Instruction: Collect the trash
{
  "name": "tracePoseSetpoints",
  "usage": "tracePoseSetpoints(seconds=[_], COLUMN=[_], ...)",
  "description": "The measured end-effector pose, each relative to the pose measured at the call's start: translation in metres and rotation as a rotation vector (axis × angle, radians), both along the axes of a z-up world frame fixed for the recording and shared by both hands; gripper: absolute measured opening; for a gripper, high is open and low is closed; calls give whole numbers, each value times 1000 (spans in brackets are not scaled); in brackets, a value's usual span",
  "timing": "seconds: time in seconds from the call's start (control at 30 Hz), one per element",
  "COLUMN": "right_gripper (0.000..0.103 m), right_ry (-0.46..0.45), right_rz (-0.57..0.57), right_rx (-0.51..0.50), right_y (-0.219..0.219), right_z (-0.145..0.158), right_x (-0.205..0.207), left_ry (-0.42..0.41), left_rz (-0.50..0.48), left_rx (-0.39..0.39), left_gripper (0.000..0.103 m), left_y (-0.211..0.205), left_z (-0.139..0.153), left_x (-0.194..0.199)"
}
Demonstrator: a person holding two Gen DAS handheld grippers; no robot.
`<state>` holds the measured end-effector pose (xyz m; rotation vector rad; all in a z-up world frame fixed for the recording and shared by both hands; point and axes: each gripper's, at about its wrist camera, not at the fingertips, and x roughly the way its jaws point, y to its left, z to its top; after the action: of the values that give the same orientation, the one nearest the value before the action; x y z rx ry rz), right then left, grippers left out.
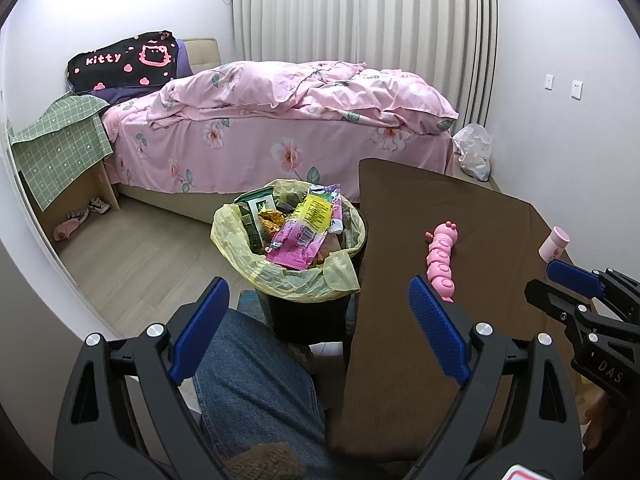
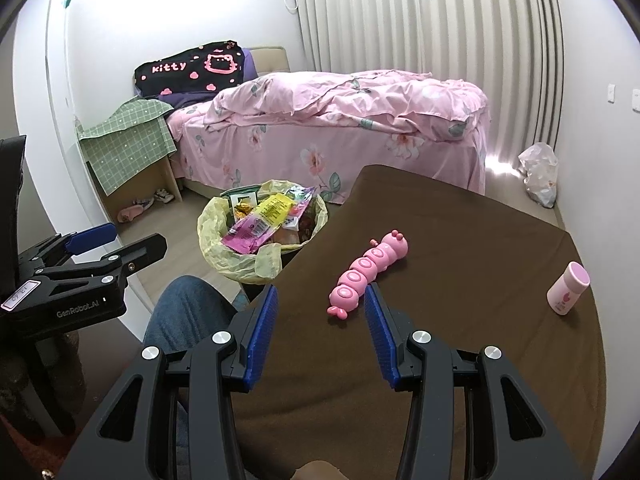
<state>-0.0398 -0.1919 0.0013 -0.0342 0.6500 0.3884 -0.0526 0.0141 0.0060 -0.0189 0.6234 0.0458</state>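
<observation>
A black trash bin (image 1: pixel 304 316) (image 2: pixel 256 284) lined with a yellow bag (image 1: pixel 280 276) (image 2: pixel 224 256) stands on the floor beside the brown table (image 1: pixel 420 360) (image 2: pixel 440 360). It is heaped with wrappers, a pink one (image 1: pixel 294 242) (image 2: pixel 244 232) and a yellow one (image 1: pixel 314 214) (image 2: pixel 272 206) on top. My left gripper (image 1: pixel 320 300) (image 2: pixel 124 242) hangs open and empty near the bin, above a knee in jeans (image 1: pixel 252 380). My right gripper (image 2: pixel 322 300) (image 1: pixel 552 276) stands open over the table with nothing between its blue pads (image 2: pixel 378 336).
A pink caterpillar toy (image 2: pixel 368 272) (image 1: pixel 440 258) and a small pink bottle (image 2: pixel 568 288) (image 1: pixel 554 243) rest on the table. Behind stand a pink floral bed (image 1: pixel 280 120), a green-clothed side table (image 1: pixel 60 148) with shoes under it, and a white plastic bag (image 1: pixel 474 152) on the floor.
</observation>
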Motion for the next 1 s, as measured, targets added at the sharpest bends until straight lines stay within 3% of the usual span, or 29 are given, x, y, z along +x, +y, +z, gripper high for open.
tracePoseSetpoints(seconds=[1.0], right_gripper=[43], right_ry=[3], right_rz=[-1], right_rx=[4], right_y=[-1], right_z=[2], right_x=[-1], left_ry=[-7], left_rz=[-11], left_rx=[1], left_gripper=[87], left_y=[2], left_z=[2], left_x=[-1])
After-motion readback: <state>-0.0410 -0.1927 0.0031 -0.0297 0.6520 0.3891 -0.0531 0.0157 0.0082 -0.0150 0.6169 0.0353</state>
